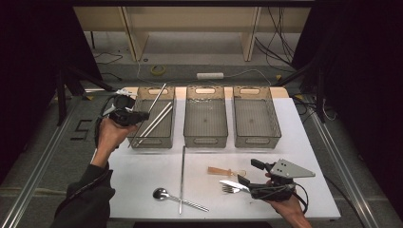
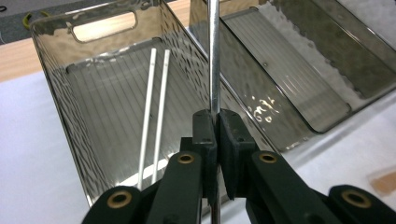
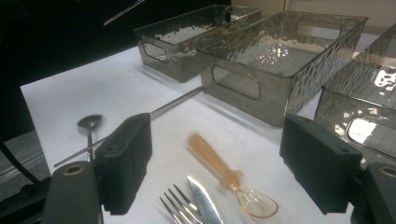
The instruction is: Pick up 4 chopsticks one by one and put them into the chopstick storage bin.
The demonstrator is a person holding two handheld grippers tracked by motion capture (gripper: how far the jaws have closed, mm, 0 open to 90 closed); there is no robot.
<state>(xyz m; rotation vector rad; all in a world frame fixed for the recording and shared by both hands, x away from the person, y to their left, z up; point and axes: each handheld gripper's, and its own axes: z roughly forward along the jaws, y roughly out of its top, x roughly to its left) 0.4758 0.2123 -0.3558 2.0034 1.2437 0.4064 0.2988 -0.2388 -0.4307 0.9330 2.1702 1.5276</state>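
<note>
My left gripper is shut on a thin metal rod that slants over the left grey bin. In the left gripper view the jaws pinch the rod above that bin, where two white sticks lie. My right gripper rests near the table's front right, open. Its jaws stand wide apart over an amber plastic spoon, a fork and a knife, touching none of them.
Three grey bins stand in a row at the back; the middle bin and right bin hold nothing. A second long metal rod and a metal spoon lie at the front of the white table.
</note>
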